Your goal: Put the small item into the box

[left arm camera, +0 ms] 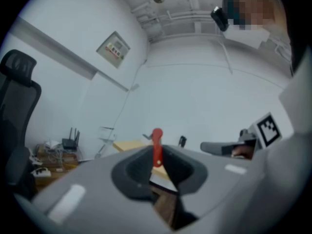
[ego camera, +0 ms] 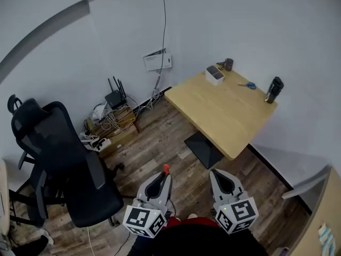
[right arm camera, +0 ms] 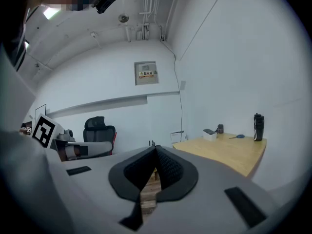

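Item (left arm camera: 156, 141) (in left tool (ego camera: 165, 175)) faces box (ego camera: 214, 74) beside mug (ego camera: 228, 64).

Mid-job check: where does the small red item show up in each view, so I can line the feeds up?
Head view: bottom centre, the small red item pokes out of the left claw.
Left gripper view: centre, upright, pinched between that claw's jaws.
Right gripper view: not in it.
Shared landmark: the wooden table, seen far off behind the item and at right.
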Tool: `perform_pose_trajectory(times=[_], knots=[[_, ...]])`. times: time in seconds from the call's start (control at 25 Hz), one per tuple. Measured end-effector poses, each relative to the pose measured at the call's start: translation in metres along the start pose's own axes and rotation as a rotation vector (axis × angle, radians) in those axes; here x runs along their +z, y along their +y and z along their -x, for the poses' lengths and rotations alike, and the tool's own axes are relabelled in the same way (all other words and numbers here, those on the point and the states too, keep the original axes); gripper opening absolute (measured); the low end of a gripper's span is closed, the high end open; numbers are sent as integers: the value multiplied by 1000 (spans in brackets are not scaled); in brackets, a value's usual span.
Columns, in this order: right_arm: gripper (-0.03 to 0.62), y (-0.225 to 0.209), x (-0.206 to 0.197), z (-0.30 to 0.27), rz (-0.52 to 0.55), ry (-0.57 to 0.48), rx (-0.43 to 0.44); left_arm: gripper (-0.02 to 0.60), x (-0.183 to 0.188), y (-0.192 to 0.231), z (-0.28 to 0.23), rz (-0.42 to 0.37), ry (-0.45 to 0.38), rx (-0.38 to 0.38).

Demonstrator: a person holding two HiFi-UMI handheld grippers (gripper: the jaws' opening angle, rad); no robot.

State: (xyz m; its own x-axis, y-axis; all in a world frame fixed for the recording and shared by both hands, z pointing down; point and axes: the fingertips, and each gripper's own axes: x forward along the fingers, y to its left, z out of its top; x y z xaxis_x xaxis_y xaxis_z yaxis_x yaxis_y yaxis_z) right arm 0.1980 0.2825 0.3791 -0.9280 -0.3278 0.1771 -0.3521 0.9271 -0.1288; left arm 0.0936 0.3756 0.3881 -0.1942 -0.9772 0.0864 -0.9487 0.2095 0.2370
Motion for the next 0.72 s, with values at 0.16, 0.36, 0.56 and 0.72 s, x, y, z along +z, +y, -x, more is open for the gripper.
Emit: perform_pose_trajectory(times=[0.16, 0.36, 0.56, 0.72], knots=[[8, -13, 2, 7, -3, -10, -13, 58, 4, -10, -11, -24, -12, -7], [8, -27, 11, 17, -11, -46, -39, 58, 17, -15, -18, -58, -45, -11], [8, -44, 18, 19, -17, -63, -60, 58, 32, -22, -30, -99, -63, -19], [8, -52, 20, 11, -17, -62, -67, 58, 37, -21, -43, -110, -66, -21]])
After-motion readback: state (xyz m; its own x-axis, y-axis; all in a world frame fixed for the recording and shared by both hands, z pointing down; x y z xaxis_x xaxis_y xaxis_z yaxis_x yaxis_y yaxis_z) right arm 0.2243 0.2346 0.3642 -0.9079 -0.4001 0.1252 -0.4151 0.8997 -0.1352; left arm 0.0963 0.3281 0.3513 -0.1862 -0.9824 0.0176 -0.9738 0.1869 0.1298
